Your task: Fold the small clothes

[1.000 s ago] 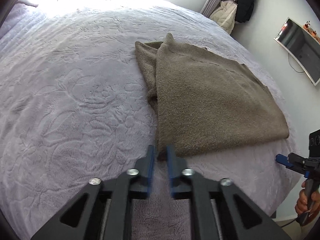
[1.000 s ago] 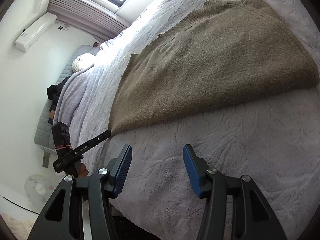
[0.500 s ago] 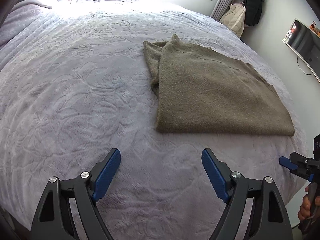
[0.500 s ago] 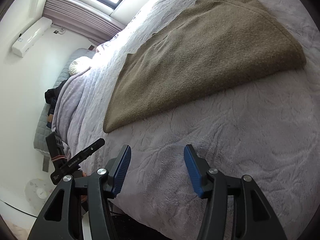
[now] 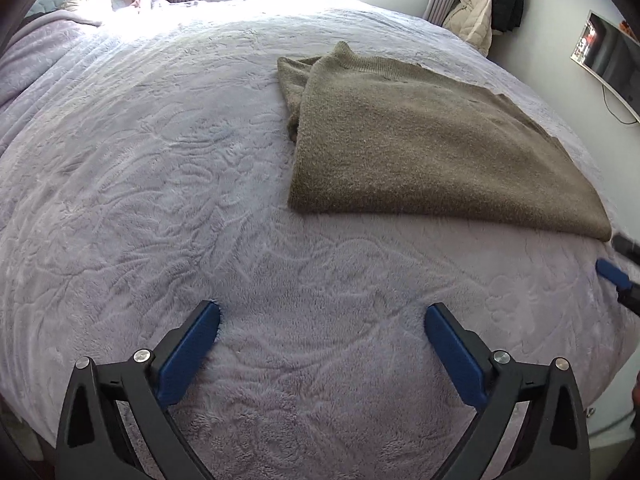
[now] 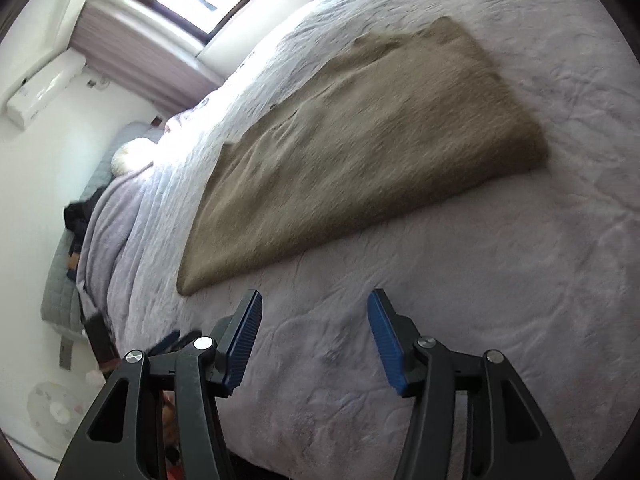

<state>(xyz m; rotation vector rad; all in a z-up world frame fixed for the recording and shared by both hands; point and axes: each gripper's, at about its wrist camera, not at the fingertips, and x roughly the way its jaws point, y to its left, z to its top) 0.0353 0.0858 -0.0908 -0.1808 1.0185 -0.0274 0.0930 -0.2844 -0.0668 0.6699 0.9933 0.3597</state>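
Your bed (image 5: 168, 184), under its pale embossed cover, filled both views, and the brown sweater (image 5: 420, 148) lay flat on the right half of it, already doubled over, with a sleeve tucked along its left edge and the ribbed neck at the far end. Its long axis ran near to far, slanting a little; the near folded edge crossed in front of you from left to right.

That edge was the relation your next move hung on. In the left wrist view the sweater sat ahead and to the right of your left tongs (image 5: 322, 316), well clear of the pads, with bare cover between. In the right wrist view its near left corner lay just beyond and left of your right tongs (image 6: 314, 300), so your right hand looked the nearer of the two, though it also touched nothing.

Your left tongs had just been opening and stood spread wide with nothing between them. Your right tongs stood partly spread, released, also empty. For a further fold you would likely have needed each hand at one near corner.
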